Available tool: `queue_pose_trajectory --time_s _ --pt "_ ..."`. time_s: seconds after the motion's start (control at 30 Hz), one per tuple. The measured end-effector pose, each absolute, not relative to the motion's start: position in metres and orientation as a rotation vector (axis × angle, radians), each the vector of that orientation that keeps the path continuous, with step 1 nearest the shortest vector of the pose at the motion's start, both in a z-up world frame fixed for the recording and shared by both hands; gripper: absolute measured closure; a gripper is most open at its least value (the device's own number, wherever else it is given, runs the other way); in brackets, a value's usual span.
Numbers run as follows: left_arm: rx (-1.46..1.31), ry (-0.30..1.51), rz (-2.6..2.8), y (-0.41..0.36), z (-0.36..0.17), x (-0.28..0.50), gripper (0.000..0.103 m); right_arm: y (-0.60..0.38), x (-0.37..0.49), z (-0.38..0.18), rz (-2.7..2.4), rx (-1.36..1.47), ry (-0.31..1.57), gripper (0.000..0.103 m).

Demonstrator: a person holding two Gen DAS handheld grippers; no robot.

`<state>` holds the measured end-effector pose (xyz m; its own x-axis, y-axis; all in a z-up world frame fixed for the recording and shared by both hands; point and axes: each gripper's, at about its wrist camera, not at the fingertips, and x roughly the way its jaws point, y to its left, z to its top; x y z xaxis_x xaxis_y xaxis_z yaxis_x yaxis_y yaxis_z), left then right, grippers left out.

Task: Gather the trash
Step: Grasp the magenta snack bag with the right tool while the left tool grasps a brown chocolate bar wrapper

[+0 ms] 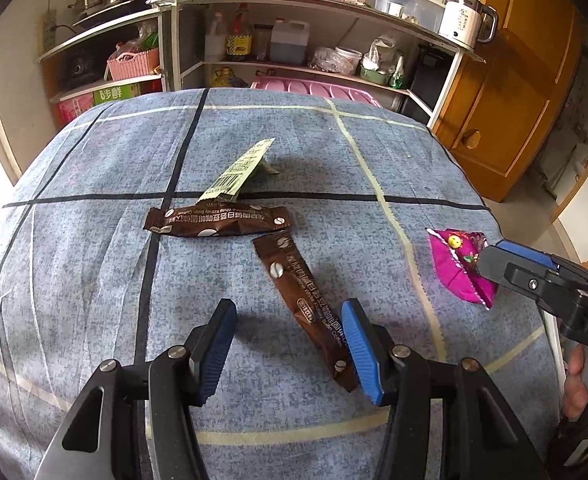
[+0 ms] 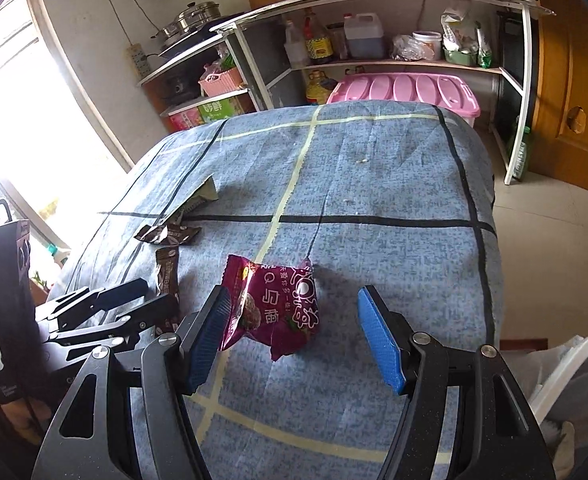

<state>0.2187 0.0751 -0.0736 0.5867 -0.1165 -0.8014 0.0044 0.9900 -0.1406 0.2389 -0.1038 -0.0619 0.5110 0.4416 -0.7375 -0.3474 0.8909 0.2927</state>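
Observation:
Several wrappers lie on a table under a blue checked cloth (image 1: 94, 280). My left gripper (image 1: 288, 344) is open; a brown coffee sachet (image 1: 305, 304) lies between its fingers, its near end against the right pad. A second brown sachet (image 1: 218, 222) and a pale green wrapper (image 1: 240, 172) lie farther back. My right gripper (image 2: 294, 340) is open around a magenta snack wrapper (image 2: 270, 304), whose left edge touches the left pad. The magenta wrapper (image 1: 457, 268) and the right gripper also show at the right of the left wrist view.
Metal shelves (image 1: 294, 40) with bottles, pots and a pink basket stand behind the table. A pink storage box (image 2: 405, 92) sits past the far edge. A wooden cabinet (image 1: 513, 100) is at the right. A white bin rim (image 2: 573, 364) shows at lower right.

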Motion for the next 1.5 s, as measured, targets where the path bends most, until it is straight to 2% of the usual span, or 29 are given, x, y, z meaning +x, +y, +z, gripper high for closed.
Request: queue_pose_trajectory --time_s 0.23,0.37,0.47,0.63,1.0,1.5 --pt "-0.135 0.925 -0.067 0.078 -0.074 0.222 0.048 -0.096 0.242 -0.073 0.488 0.094 0.945 0.037" --pt "-0.141 0.92 -0.054 0.079 -0.074 0.224 0.05 -0.094 0.241 -0.075 0.49 0.083 0.949 0.054" --pt "-0.126 0.917 -0.031 0.079 -0.074 0.224 0.061 -0.093 0.24 -0.077 0.496 0.081 0.953 0.063" --pt "-0.124 0.914 -0.026 0.082 -0.074 0.224 0.077 -0.094 0.239 -0.077 0.499 0.093 0.946 0.064" --pt "-0.109 0.91 -0.058 0.076 -0.07 0.214 0.088 -0.095 0.228 -0.067 0.483 0.069 0.895 0.073" --pt "-0.079 0.862 -0.08 0.059 -0.048 0.192 0.088 -0.11 0.204 -0.053 0.465 0.102 0.852 0.074"
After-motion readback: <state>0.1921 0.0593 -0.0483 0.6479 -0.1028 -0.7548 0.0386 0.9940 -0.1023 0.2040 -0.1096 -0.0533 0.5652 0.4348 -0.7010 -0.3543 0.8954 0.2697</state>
